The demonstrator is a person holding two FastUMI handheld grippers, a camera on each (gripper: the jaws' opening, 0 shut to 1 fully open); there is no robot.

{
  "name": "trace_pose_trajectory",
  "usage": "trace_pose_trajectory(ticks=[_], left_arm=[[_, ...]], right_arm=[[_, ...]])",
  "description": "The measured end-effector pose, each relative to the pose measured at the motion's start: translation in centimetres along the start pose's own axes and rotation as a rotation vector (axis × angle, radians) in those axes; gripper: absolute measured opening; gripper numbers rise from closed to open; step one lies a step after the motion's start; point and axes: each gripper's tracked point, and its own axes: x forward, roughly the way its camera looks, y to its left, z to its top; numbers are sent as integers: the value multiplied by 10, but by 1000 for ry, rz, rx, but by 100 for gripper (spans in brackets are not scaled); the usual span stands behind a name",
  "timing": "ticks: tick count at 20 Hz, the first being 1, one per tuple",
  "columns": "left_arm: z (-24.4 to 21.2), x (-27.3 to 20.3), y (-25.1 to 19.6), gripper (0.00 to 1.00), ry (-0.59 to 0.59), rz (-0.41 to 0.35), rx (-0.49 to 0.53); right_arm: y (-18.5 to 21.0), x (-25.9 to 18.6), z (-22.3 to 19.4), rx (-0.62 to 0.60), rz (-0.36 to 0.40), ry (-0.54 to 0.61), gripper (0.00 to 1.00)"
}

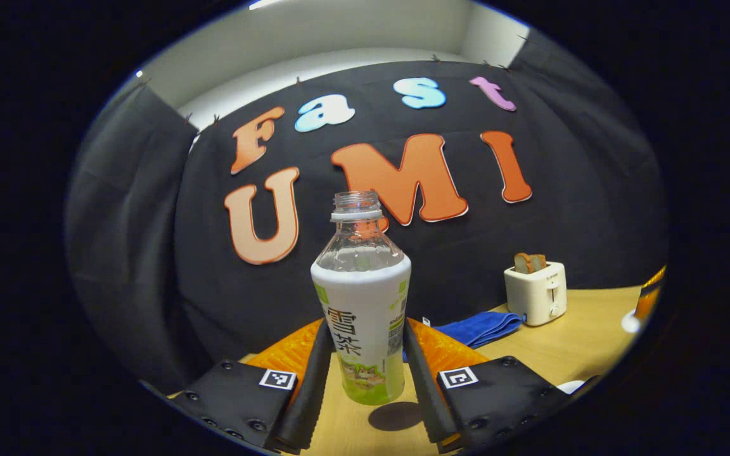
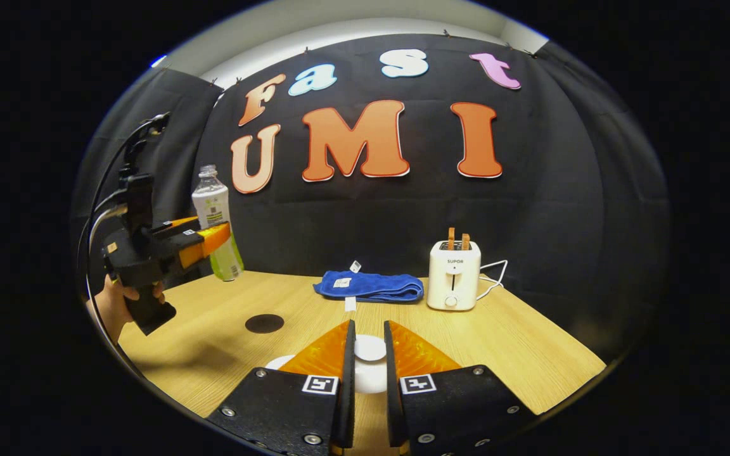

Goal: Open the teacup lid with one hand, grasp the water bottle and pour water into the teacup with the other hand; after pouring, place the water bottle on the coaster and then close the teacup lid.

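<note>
The uncapped water bottle (image 1: pixel 362 304), clear on top with a white and green label, stands upright between my left gripper's (image 1: pixel 365 329) fingers, held above the table. Directly under it lies the dark round coaster (image 1: pixel 397 415). In the right gripper view the bottle (image 2: pixel 213 209) hangs at the far left in the left gripper (image 2: pixel 222 237), with the coaster (image 2: pixel 264 323) on the table nearby. My right gripper (image 2: pixel 369 326) is shut on the white teacup lid (image 2: pixel 370 348). A white rim of the teacup (image 2: pixel 278 363) peeks out left of the fingers; the rest is hidden.
A white toaster (image 2: pixel 454 275) with bread in it stands at the back right, its cord trailing behind. A folded blue cloth (image 2: pixel 370 286) lies left of it. A hand (image 2: pixel 115 310) grips the left gripper's handle. The wooden table (image 2: pixel 517 342) ends close in front.
</note>
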Motion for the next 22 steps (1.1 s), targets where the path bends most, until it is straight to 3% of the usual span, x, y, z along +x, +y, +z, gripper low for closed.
trace_pose_trajectory(ticks=[3,10,14,22], left_arm=[[-29,21,12,67,73,7,-135],[-106,54,13,67,214,-7,-220],[-146,60,2,66,310,-15,-229],[-151,62,-6,66,330,-31,-177]], right_arm=[[9,3,-4,-18,24,10,21],[23,14,-18,-43,69,31,22],[32,21,-26,-58,93,44,22],[44,24,-35,-79,136,71,21]])
